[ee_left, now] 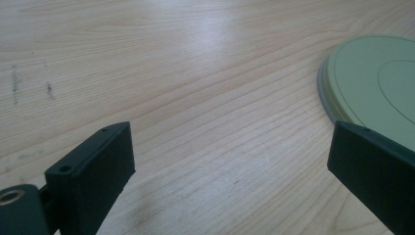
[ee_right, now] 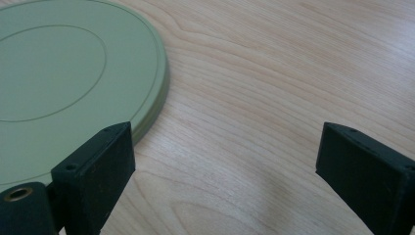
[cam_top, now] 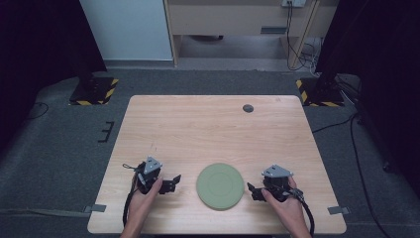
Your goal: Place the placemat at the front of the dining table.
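While grippers flank green plate (cam_top: 220, 186), table's grey disc (cam_top: 248, 108) far off

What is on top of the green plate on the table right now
Nothing lies on the green plate: its top is bare, marked only by a faint ring. It rests flat on the wooden table between the left gripper and right gripper, both open. Whatever lies beneath it is covered.

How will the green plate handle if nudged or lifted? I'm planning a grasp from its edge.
The green plate looks rigid and lies flat on the table, so a push would probably slide it, not tip it. Its thin, low rim leaves little to pinch. Both grippers, left and right, are open beside it.
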`<act>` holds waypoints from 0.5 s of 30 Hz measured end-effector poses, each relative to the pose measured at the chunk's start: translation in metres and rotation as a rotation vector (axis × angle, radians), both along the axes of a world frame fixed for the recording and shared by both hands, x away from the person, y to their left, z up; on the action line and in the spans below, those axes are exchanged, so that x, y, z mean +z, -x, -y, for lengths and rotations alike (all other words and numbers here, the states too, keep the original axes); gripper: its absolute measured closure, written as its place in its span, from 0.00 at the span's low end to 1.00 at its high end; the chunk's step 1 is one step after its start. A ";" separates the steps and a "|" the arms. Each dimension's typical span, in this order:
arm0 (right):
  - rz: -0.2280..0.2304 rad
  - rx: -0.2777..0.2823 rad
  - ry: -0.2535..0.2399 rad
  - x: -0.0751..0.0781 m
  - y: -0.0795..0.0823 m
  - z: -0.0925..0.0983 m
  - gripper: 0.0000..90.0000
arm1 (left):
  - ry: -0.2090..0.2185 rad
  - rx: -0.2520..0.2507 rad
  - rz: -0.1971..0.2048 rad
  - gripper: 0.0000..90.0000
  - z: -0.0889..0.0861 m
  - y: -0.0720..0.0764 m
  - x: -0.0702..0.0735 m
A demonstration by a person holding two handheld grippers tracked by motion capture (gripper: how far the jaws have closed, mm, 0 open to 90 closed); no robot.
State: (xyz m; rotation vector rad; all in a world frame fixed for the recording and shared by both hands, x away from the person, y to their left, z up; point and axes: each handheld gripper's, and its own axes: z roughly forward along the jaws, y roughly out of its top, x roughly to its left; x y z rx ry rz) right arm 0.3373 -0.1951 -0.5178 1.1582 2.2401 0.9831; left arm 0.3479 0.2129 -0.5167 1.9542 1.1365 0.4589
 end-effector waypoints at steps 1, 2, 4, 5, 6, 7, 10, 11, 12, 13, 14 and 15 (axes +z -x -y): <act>0.001 0.007 0.000 0.000 0.000 -0.001 0.08 | -0.003 -0.009 0.000 0.03 0.002 0.000 0.000; 0.002 0.008 0.000 0.001 0.001 -0.002 0.08 | -0.004 -0.013 0.000 0.03 0.003 0.001 0.000; 0.002 0.029 0.002 0.000 0.002 -0.004 0.09 | -0.013 -0.030 -0.005 0.03 0.009 0.002 -0.001; 0.002 0.029 0.002 0.000 0.002 -0.004 0.09 | -0.013 -0.030 -0.005 0.03 0.009 0.002 -0.001; -0.001 0.042 0.006 0.000 0.002 -0.005 0.09 | -0.013 -0.033 -0.006 0.03 0.011 0.002 -0.002; -0.005 0.043 0.003 0.000 0.002 -0.006 0.09 | -0.018 -0.049 -0.008 0.03 0.015 0.003 -0.002; -0.009 0.053 0.006 -0.001 0.002 -0.007 0.09 | -0.024 -0.061 -0.013 0.03 0.019 0.003 -0.003; -0.013 0.058 0.007 -0.001 0.003 -0.008 0.09 | -0.024 -0.064 -0.017 0.03 0.021 0.003 -0.004; -0.010 0.069 0.012 -0.001 0.003 -0.009 0.09 | -0.018 -0.070 -0.020 0.03 0.022 0.003 -0.004; -0.014 0.079 0.015 -0.001 0.004 -0.010 0.09 | -0.014 -0.073 -0.020 0.03 0.023 0.003 -0.005; -0.015 0.082 0.014 -0.001 0.004 -0.010 0.09 | -0.014 -0.074 -0.022 0.03 0.024 0.004 -0.005; -0.014 0.086 0.014 -0.001 0.004 -0.011 0.09 | -0.016 -0.079 -0.023 0.03 0.025 0.004 -0.005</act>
